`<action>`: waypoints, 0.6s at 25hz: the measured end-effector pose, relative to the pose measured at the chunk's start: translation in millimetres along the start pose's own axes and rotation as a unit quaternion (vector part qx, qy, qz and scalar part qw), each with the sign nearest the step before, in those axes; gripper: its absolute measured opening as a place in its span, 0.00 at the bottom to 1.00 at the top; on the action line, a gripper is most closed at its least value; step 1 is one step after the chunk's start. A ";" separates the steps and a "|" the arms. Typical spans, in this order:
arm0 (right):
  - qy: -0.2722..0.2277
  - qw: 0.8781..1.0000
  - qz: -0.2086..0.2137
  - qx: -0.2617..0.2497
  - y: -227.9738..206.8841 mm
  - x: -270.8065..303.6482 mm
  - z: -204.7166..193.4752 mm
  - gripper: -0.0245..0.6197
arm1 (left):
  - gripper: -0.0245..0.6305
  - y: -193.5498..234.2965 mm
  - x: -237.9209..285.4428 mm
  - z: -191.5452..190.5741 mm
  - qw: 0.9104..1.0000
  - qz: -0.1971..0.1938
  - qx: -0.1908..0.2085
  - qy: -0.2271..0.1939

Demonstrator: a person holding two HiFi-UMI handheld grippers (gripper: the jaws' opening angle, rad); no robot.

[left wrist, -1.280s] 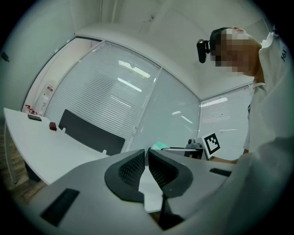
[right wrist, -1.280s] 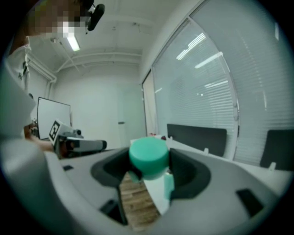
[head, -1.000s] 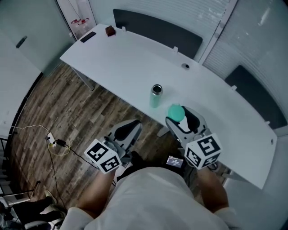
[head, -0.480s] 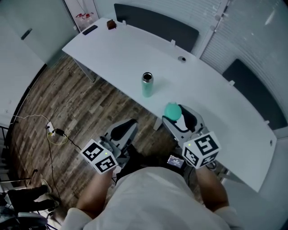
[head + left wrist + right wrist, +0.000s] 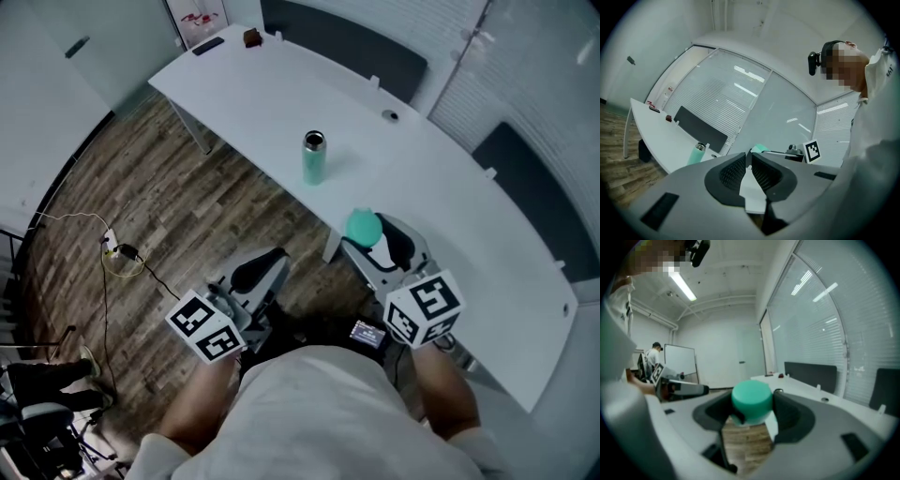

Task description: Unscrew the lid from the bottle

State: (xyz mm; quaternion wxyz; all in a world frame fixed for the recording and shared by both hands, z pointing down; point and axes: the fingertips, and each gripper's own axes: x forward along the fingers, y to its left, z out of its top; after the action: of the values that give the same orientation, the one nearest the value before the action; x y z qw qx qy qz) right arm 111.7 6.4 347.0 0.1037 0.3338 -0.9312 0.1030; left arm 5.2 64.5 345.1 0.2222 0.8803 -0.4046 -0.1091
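Observation:
The teal bottle [image 5: 313,157] stands upright on the white table [image 5: 253,94], its steel mouth uncovered; the left gripper view has it too [image 5: 696,153]. Its round teal lid [image 5: 363,226] is off the bottle and sits between the jaws of my right gripper [image 5: 367,236], which is shut on it, nearer to me than the table's edge. In the right gripper view the lid [image 5: 751,400] fills the gap between the pads. My left gripper [image 5: 258,274] hangs over the wooden floor, shut with nothing in it, its ribbed pads [image 5: 732,171] almost touching.
A small brown object [image 5: 251,37] and a flat dark one [image 5: 208,45] lie at the table's far left end. A round cable hole [image 5: 392,116] sits behind the bottle. Dark partition panels [image 5: 342,42] line the far edge. A cable [image 5: 122,255] lies on the floor.
Both grippers have drawn back from the table, so the bottle now stands farther from them. The lid stays in the right gripper and the left stays shut.

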 end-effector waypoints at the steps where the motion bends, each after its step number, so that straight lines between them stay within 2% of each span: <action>1: 0.000 1.000 0.002 -0.001 4.7 -0.8 1.0 0.49 | 0.10 -1.5 -4.7 1.1 1.000 0.000 0.000 -0.001; 15: -0.004 1.000 -0.014 0.008 33.4 8.7 11.5 0.49 | 0.11 9.0 -40.5 16.4 1.000 -0.009 0.001 0.016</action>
State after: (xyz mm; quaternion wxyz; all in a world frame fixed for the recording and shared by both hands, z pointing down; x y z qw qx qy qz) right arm 82.2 23.5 334.2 0.0988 0.3483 -0.9259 0.1079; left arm -33.1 85.2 335.5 0.2268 0.8858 -0.3932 -0.0965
